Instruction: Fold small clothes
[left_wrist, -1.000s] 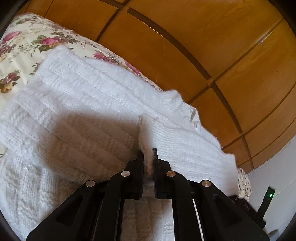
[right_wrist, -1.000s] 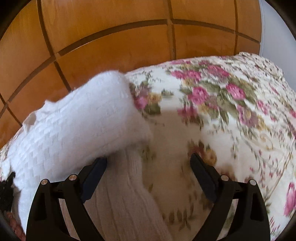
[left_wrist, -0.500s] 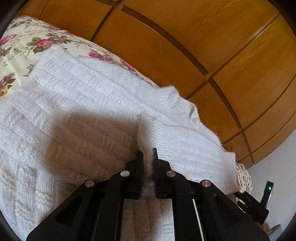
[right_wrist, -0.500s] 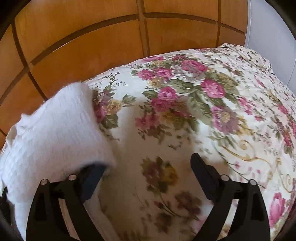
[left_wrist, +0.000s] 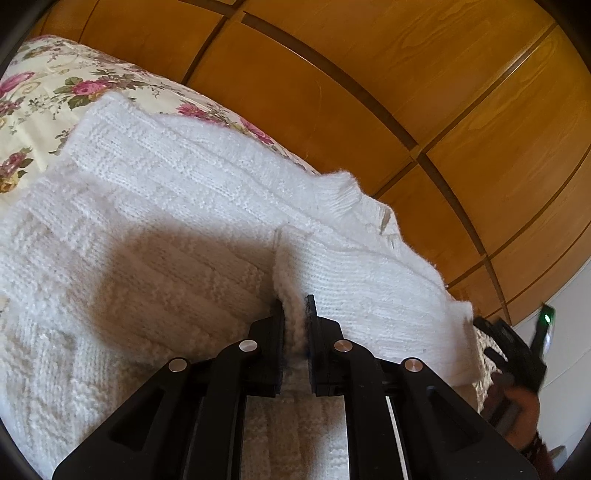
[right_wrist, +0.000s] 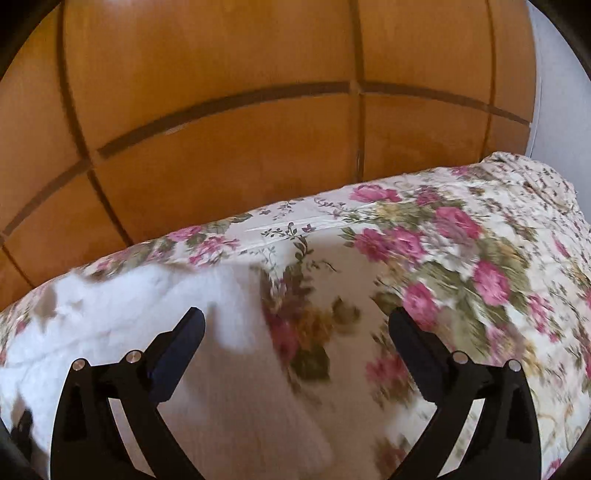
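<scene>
A white knitted sweater (left_wrist: 155, 236) lies spread on the floral bedspread (left_wrist: 40, 88). My left gripper (left_wrist: 294, 310) is shut on a raised fold of the sweater's knit, just below the ribbed collar (left_wrist: 341, 194). In the right wrist view the sweater (right_wrist: 122, 310) shows blurred at the lower left. My right gripper (right_wrist: 295, 325) hovers above the sweater's edge and the bedspread (right_wrist: 461, 266), its jaws opening wide with nothing pressed between them.
A wooden panelled wardrobe (left_wrist: 369, 74) stands right behind the bed. At the far right of the left wrist view a dark device with a green light (left_wrist: 546, 318) and part of a hand (left_wrist: 521, 410) show against a white wall.
My right gripper has swung right and back off the sweater, so more floral bedspread shows, and its jaws have spread a little wider. My left gripper keeps its pinch on the fold.
</scene>
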